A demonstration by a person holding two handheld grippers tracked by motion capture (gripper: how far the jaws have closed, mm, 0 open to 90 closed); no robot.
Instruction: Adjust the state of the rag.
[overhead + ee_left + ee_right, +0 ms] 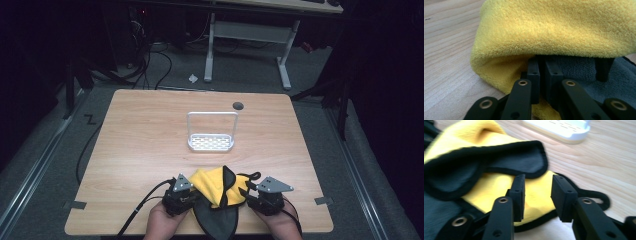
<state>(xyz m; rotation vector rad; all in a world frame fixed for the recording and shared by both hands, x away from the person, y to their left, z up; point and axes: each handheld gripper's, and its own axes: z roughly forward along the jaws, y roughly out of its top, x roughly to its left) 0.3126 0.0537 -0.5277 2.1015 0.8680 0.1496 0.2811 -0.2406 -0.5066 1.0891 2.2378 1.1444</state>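
A cloth [216, 186], yellow on one side and dark grey on the other with a black hem, lies crumpled near the table's front edge. My left gripper [194, 193] comes at it from the left. In the left gripper view its jaws [542, 63] stand almost together, tips tucked under the yellow fold [554, 27] and pinching the cloth over the grey layer [579, 72]. My right gripper [246, 193] is at the cloth's right edge. In the right gripper view it [537, 181] is open, jaws apart above the yellow cloth [486, 192], with a grey flap [519, 165] just ahead.
A white wire-handled rack [211, 142] stands mid-table, beyond the cloth, and its base [559, 128] is ahead of the right jaws. A dark round cap [238, 105] sits near the wooden table's [140, 130] far edge. A person's hands hold both grippers at the front edge.
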